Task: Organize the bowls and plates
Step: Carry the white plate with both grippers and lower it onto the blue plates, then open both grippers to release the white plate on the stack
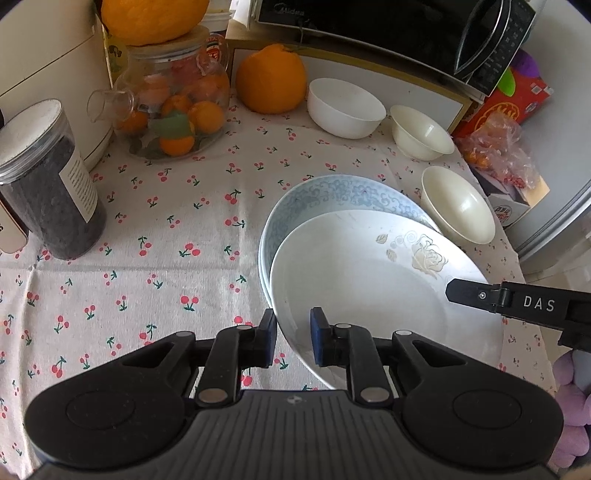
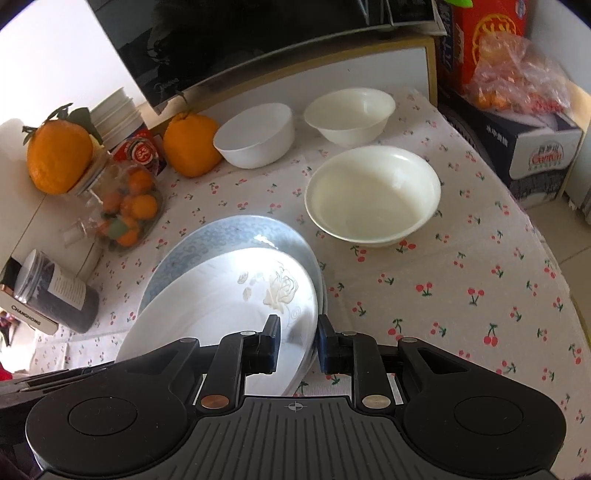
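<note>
A white plate with a rose pattern [image 1: 369,280] [image 2: 221,295] overlaps a blue-patterned plate [image 1: 332,192] [image 2: 221,236] on the cherry-print tablecloth; I cannot tell whether the two touch. My left gripper [image 1: 293,341] is shut on the white plate's near-left rim. My right gripper [image 2: 297,345] is shut on its right rim, and one of that gripper's fingers [image 1: 476,295] reaches in from the right in the left wrist view. A white bowl [image 1: 345,107] [image 2: 255,136] and two cream bowls [image 1: 421,133] [image 1: 458,210] [image 2: 351,114] [image 2: 373,195] stand separately behind the plates.
A glass jar of small oranges [image 1: 173,110] [image 2: 125,214], a large orange [image 1: 271,79] [image 2: 190,144] and a dark-filled canister [image 1: 51,184] [image 2: 59,291] stand to the left. A microwave [image 1: 388,29] sits at the back. A red box [image 1: 513,103] and a plastic bag [image 2: 517,77] lie past the table's right edge.
</note>
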{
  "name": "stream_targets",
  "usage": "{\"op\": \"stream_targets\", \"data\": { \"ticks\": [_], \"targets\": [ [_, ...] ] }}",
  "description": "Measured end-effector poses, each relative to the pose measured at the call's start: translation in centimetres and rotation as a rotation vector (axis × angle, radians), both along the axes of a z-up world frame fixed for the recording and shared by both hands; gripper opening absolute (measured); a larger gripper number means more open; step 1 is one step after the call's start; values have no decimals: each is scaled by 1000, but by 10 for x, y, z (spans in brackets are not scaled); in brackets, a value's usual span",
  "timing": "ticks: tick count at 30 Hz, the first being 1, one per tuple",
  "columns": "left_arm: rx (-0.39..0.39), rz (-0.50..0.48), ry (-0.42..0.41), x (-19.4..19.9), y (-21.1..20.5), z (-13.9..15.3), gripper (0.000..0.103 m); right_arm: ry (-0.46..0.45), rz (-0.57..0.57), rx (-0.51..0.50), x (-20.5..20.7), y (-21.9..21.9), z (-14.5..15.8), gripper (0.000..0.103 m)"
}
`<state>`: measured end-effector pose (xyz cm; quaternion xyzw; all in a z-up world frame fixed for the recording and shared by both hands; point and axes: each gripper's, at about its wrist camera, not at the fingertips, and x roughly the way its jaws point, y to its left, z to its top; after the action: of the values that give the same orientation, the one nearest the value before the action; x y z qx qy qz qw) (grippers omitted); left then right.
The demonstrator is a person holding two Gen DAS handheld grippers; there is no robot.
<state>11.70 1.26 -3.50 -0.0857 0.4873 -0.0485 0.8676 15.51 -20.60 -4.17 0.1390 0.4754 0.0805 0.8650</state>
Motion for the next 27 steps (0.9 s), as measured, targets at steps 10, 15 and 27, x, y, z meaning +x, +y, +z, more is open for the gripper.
{"op": "stream_targets", "data": {
  "ticks": [10, 15, 27],
  "targets": [
    [6, 3, -3, -2, 0, 2, 16, 20, 3, 6, -1, -2, 3, 21],
    [2, 5, -12, -4, 2, 5, 16, 23, 23, -8, -3, -2, 6, 21],
    [-5, 5, -12, -6, 4, 5, 15, 27, 44, 23, -7, -2, 8, 22]
  ]
}}
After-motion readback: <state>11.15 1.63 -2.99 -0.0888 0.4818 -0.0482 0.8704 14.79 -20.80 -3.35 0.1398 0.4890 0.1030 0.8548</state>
